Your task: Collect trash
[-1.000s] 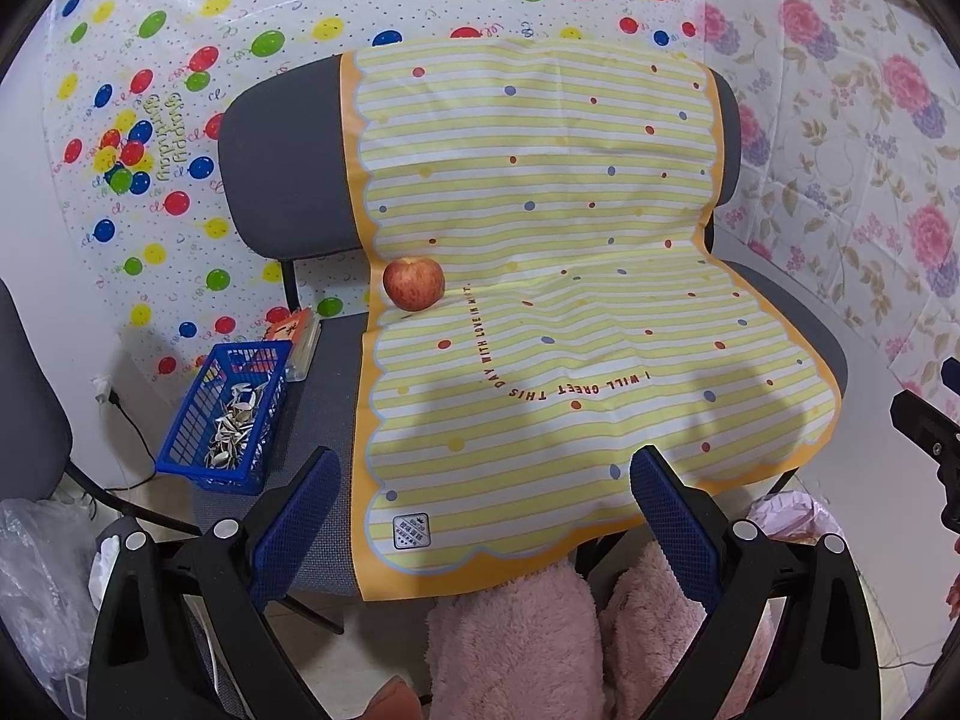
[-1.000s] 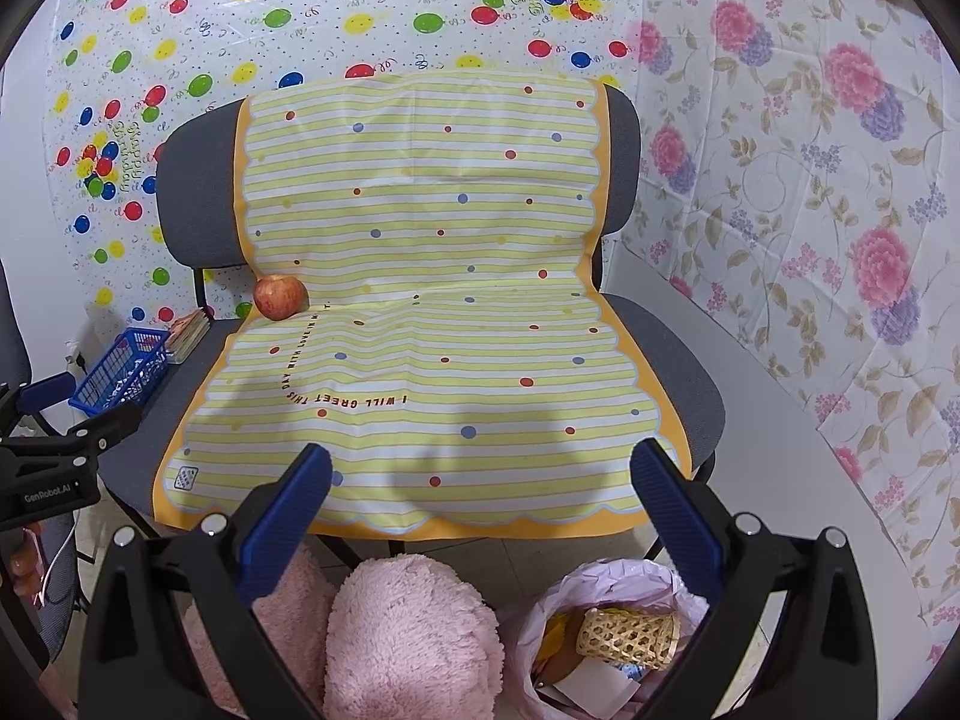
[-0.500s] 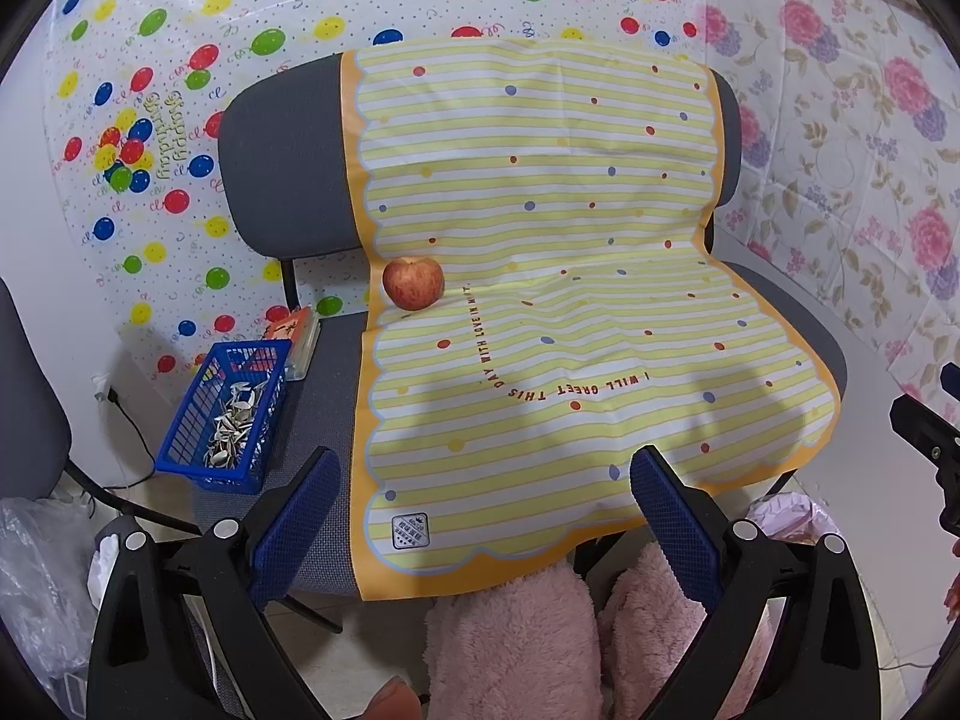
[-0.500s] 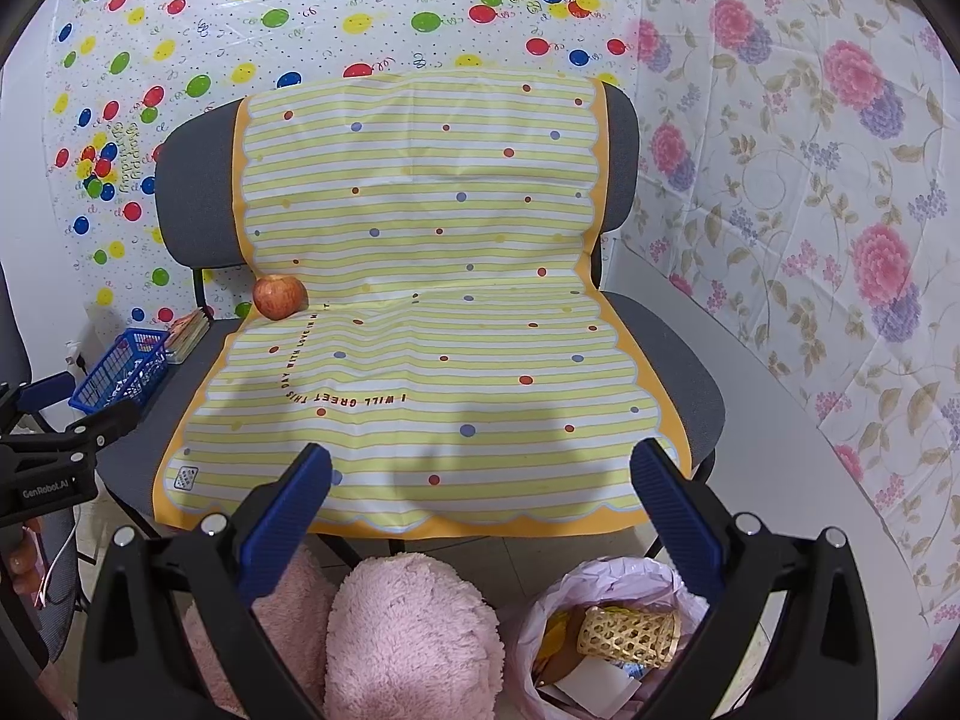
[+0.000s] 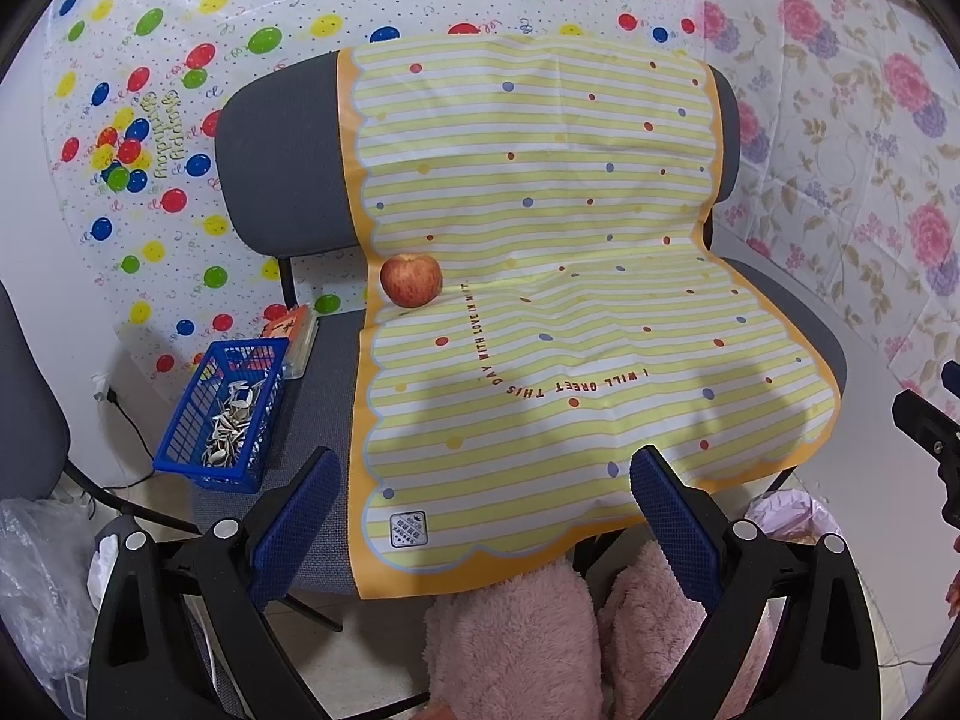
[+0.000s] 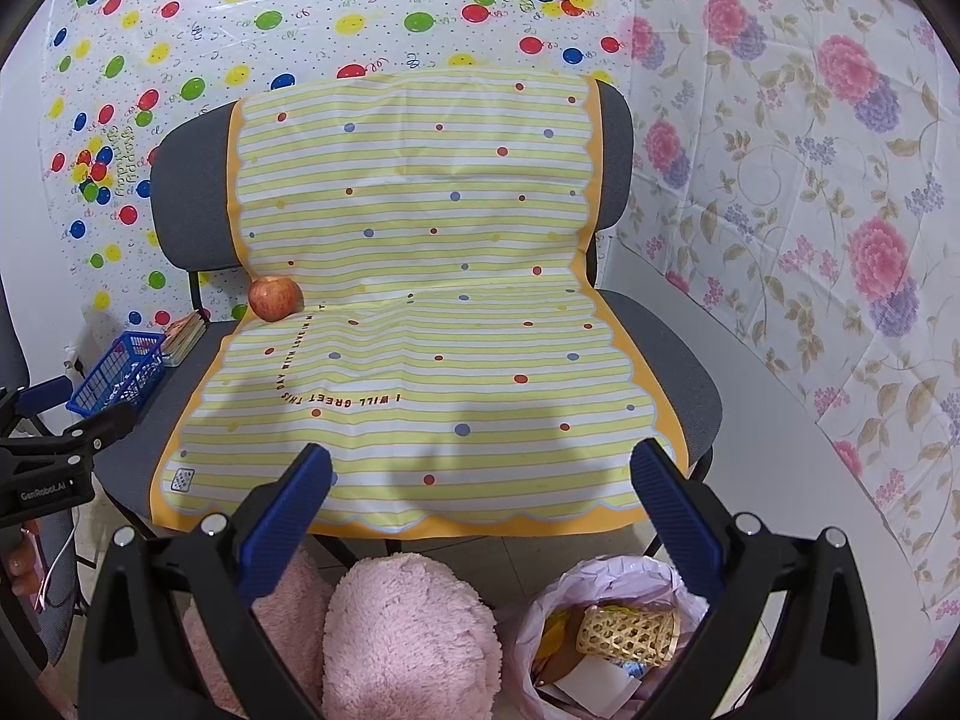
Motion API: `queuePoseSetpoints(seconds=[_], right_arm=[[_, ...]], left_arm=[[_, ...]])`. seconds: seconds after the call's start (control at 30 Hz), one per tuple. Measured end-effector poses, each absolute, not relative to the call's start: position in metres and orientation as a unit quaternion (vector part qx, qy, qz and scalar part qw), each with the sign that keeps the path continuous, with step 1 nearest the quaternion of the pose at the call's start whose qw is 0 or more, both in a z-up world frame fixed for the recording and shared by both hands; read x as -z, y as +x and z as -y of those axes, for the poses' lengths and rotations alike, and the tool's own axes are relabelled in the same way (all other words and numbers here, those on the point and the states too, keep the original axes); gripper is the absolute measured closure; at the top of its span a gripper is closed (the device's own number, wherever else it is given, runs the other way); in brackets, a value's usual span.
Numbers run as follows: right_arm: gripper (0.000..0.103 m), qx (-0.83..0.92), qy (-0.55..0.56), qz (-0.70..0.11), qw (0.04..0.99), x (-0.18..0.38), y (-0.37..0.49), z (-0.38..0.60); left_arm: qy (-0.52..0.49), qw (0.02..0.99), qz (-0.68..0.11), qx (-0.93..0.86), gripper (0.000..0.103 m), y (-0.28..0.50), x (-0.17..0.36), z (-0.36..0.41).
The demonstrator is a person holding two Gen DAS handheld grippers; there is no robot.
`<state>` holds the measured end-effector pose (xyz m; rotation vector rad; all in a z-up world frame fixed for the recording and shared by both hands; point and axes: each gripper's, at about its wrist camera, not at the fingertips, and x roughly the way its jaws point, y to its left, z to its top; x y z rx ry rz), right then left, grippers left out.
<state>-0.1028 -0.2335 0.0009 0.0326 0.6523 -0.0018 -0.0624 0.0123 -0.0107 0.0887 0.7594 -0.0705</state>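
Nearest you, the left gripper [image 5: 485, 501] and right gripper [image 6: 480, 495] hang wide open and empty. Below lies the trash bag [image 6: 606, 630], mouth open to receive. Beyond, the apple [image 5: 411, 279] rests against the chair's backrest crease.

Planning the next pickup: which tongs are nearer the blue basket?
Left. The left tongs hover just right of the blue basket; the right tongs sit farther right, over the seat's front.

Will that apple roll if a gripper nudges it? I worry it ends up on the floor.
Probably: the apple is round and sits loose on the smooth striped mat. It lies near the mat's edge, so a sideways push may send it off. It looks firm enough to grip.
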Motion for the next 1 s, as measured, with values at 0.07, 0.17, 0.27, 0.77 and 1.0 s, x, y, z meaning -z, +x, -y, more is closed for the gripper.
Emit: queuePoseSetpoints(seconds=[0.07,0.17,0.27,0.77,1.0], right_arm=[[0.005,0.002,0.017,-0.321,0.947,-0.001,-0.103,0.234],[0.005,0.001,0.017,-0.320,0.947,0.000,-0.103,0.235],[0.005,0.001,0.017,-0.320,0.947,0.000,-0.103,0.236],[0.005,0.012,0.035,-0.331,0.943,0.009,-0.089,0.240],[0.005,0.014,0.047,-0.352,0.935,0.032,-0.059,0.249]], left_arm=[[0.043,0.927,-0.371,0.034,0.007,-0.063,0.012,-0.012],[0.042,0.927,-0.371,0.032,0.007,-0.064,0.012,-0.012],[0.043,0.927,-0.372,0.030,0.007,-0.064,0.013,-0.011],[0.042,0.931,-0.363,0.032,0.007,-0.055,0.020,-0.011],[0.019,0.907,-0.420,0.017,0.007,-0.012,0.056,-0.018]])
